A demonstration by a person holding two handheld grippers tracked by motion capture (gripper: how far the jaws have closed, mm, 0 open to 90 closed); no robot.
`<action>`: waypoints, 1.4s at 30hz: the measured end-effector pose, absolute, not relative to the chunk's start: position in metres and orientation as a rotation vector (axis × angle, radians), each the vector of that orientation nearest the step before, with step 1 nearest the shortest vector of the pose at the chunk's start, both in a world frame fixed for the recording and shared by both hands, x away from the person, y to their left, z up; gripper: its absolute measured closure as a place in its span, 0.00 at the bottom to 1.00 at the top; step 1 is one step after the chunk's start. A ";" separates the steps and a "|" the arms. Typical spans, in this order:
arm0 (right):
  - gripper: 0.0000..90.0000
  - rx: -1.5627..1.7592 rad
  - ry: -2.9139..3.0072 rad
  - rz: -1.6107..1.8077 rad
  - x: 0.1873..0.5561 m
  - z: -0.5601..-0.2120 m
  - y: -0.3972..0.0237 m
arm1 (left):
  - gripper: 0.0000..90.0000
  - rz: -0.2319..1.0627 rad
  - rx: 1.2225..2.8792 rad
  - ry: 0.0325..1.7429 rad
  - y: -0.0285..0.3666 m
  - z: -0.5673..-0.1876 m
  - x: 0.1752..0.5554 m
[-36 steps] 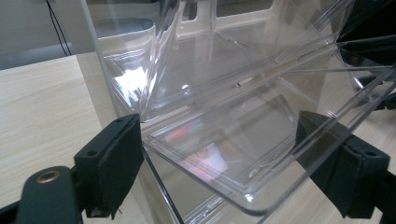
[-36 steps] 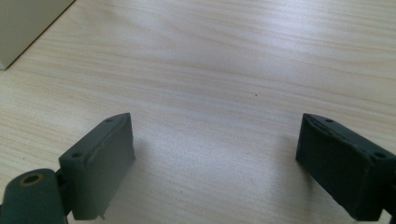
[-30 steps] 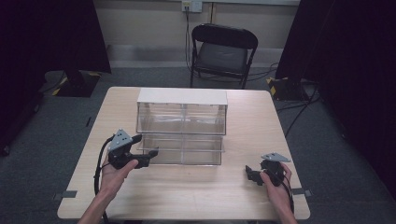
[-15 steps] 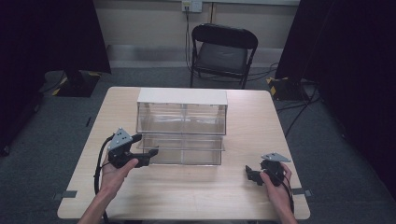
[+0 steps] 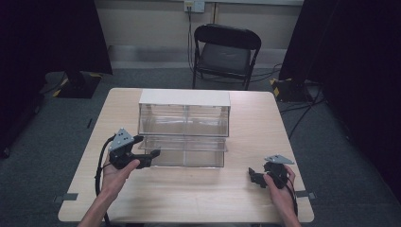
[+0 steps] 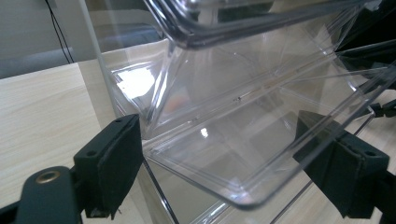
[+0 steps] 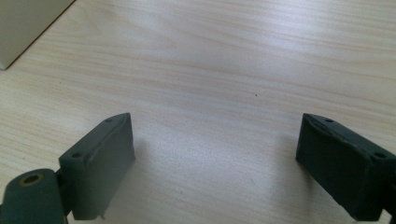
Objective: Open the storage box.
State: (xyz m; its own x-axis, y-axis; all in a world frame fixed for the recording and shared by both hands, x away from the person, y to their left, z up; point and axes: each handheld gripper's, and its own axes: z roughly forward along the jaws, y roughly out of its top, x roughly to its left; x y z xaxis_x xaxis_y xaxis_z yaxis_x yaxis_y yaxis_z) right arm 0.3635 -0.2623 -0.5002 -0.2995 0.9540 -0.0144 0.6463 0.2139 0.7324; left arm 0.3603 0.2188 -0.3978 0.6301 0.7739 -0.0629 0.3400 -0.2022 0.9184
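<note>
the left gripper (image 5: 150,155) sits at the left end of the pulled-out bottom drawer (image 5: 187,151) of the clear drawer cabinet (image 5: 184,113). in the left gripper view its two black jaws stand apart with the drawer's clear front corner (image 6: 243,177) between them; the right-hand jaw shows through the plastic, but whether the pads press on the wall cannot be told. the left hand (image 5: 118,172) wraps the gripper body from below, forearm coming up from the table's near edge, the gripper lying roughly level and pointing right toward the drawer, grey plate uppermost and its cable looping down to the left.

the drawer juts out toward the person from the lowest row of the cabinet, which stands at the middle of the wooden table (image 5: 198,198) under a white top.

further right, well apart from the cabinet, the right gripper (image 5: 253,176) rests low near the table's front right corner. its jaws are spread wide over bare wood with nothing between them, as the right gripper view (image 7: 212,154) shows. the right hand (image 5: 279,182) holds it from behind, pointing left.
</note>
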 end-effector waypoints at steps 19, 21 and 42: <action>0.12 1.478 2.025 0.870 0.364 -0.500 -0.262 | 0.17 0.506 1.775 0.898 0.219 -0.396 0.364; 0.12 1.477 2.025 0.870 0.364 -0.500 -0.262 | 0.17 0.505 1.776 0.899 0.219 -0.395 0.365; 0.12 1.477 2.025 0.870 0.364 -0.500 -0.262 | 0.12 0.504 1.767 0.894 0.218 -0.387 0.372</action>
State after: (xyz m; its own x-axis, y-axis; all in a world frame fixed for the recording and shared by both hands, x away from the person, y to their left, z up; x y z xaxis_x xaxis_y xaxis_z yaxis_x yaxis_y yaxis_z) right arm 0.3635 -0.2623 -0.5002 -0.2996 0.9540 -0.0144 0.6464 0.2140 0.7324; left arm 0.3720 0.2179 -0.3874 0.6329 0.7701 -0.0793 0.3309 -0.1764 0.9270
